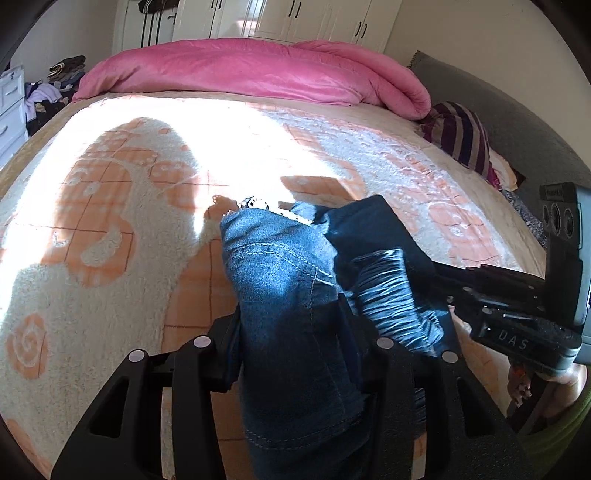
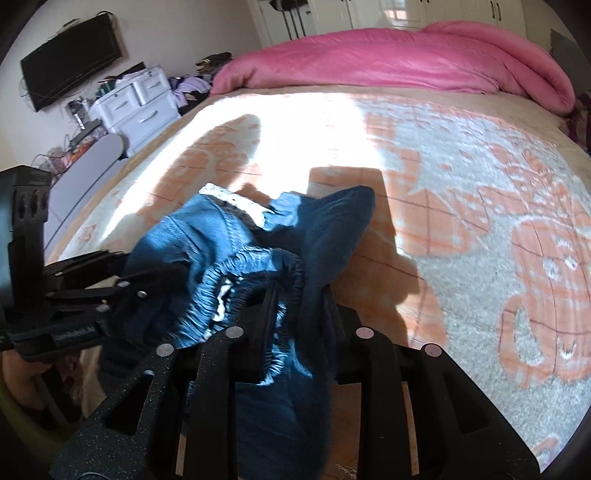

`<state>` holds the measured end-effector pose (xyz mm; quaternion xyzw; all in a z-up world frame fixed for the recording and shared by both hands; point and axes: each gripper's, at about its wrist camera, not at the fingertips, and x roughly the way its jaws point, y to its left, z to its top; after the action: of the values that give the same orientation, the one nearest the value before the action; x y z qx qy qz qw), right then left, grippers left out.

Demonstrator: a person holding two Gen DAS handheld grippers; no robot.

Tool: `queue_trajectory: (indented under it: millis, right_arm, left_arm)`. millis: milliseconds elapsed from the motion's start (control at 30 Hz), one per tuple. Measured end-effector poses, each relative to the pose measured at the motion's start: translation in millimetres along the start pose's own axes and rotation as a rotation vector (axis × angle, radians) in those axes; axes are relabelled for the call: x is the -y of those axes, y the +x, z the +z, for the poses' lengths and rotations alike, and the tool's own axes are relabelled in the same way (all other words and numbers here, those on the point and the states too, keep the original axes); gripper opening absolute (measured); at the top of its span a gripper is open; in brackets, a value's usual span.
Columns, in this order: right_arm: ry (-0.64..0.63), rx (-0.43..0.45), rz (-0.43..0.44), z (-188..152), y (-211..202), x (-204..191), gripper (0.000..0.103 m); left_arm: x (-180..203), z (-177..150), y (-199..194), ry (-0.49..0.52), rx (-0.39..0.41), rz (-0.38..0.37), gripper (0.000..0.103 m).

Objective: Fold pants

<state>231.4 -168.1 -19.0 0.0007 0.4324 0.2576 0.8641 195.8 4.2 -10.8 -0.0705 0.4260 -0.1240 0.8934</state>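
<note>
Blue jeans [image 1: 280, 266] are bunched in a heap on the patterned blanket [image 1: 110, 229] of a bed. My left gripper [image 1: 290, 317] is shut on a thick fold of denim that fills the gap between its fingers and hangs down below them. My right gripper [image 2: 299, 299] is shut on the gathered elastic waistband [image 2: 236, 280] of the jeans [image 2: 221, 236]. The two grippers are close side by side: the right one [image 1: 498, 295] reaches in from the right of the left wrist view, the left one [image 2: 92, 288] from the left of the right wrist view. White pocket lining [image 2: 236, 201] shows at the heap's far edge.
A rolled pink duvet [image 1: 258, 74] lies across the far end of the bed, with a striped pillow [image 1: 458, 133] at the right. White drawers [image 2: 140, 103], piled clothes and a wall television [image 2: 70, 48] stand beyond the left edge. Wardrobe doors [image 1: 314, 18] line the back wall.
</note>
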Motion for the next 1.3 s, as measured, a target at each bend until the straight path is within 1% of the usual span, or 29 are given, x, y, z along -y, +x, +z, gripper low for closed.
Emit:
queue_trajectory:
  millis: [33,167,233,267,300,433,567,833,933,1033,1067,1100,1133,1167,1200,1267,1300]
  right_arm:
    - [0.009,-0.008,-0.011,-1,1,3,0.024]
    - [0.026,-0.044,-0.046,-5,9,12,0.037]
    - [0.028,-0.064,-0.066,-8,14,15,0.041]
    - [0.031,-0.073,-0.076,-9,16,17,0.047]
    - [0.032,-0.079,-0.086,-11,18,19,0.05]
    - [0.051,-0.105,-0.105,-15,26,25,0.052]
    - [0.061,-0.107,-0.11,-18,28,27,0.055]
    - [0.063,-0.104,-0.117,-17,26,27,0.057]
    - [0.06,-0.092,-0.128,-16,23,26,0.062]
    - [0.051,-0.073,-0.137,-16,15,23,0.065]
    - [0.047,-0.06,-0.144,-16,11,21,0.069]
    - [0.045,-0.045,-0.148,-16,7,20,0.072]
    - [0.043,-0.025,-0.144,-15,1,19,0.075]
    - [0.045,-0.011,-0.139,-15,-4,18,0.081]
    - [0.048,0.006,-0.137,-14,-11,17,0.084]
    - [0.05,0.039,-0.133,-15,-23,15,0.086]
    - [0.048,0.058,-0.133,-15,-31,13,0.089]
  left_arm:
    - [-1,-1,1,-0.002,-0.002,0.004,0.049]
    - [-4,-4,7,-0.002,-0.015,0.021,0.053]
    - [-4,-5,8,0.0,-0.019,0.027,0.056]
    - [-5,-6,10,0.0,-0.022,0.028,0.056]
    - [-5,-7,11,-0.001,-0.025,0.029,0.057]
    - [-8,-10,17,-0.005,-0.039,0.032,0.059]
    - [-10,-12,18,-0.01,-0.042,0.033,0.06]
    - [-11,-13,18,-0.015,-0.043,0.039,0.063]
    - [-11,-12,17,-0.011,-0.042,0.043,0.066]
    - [-9,-13,12,-0.013,-0.038,0.044,0.067]
    - [-9,-13,9,-0.013,-0.034,0.045,0.068]
    - [-8,-13,5,-0.013,-0.029,0.047,0.074]
    - [-8,-13,2,-0.013,-0.021,0.047,0.076]
    - [-6,-13,-4,-0.013,-0.01,0.046,0.076]
    - [-5,-13,-9,-0.013,-0.002,0.046,0.076]
    - [-3,-14,-22,-0.011,0.02,0.049,0.076]
    - [-2,-14,-28,-0.01,0.029,0.052,0.085]
